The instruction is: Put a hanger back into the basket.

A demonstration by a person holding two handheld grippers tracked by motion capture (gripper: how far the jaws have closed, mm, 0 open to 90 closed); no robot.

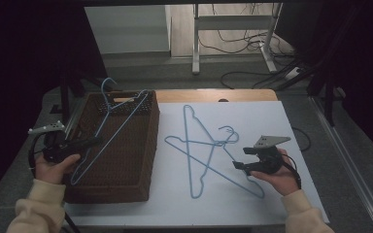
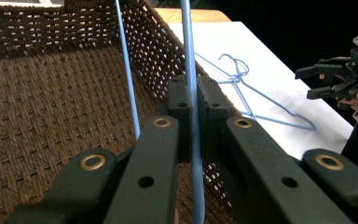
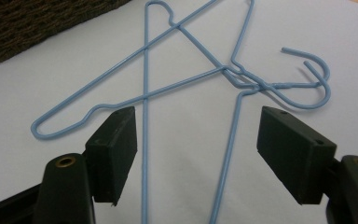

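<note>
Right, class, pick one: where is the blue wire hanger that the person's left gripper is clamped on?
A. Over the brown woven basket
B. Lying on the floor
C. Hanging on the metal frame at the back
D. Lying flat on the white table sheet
A: the left gripper has its jaws shut on the wire of the held hanger, which slants across the open basket; two other hangers lie crossed on the white sheet.
</note>
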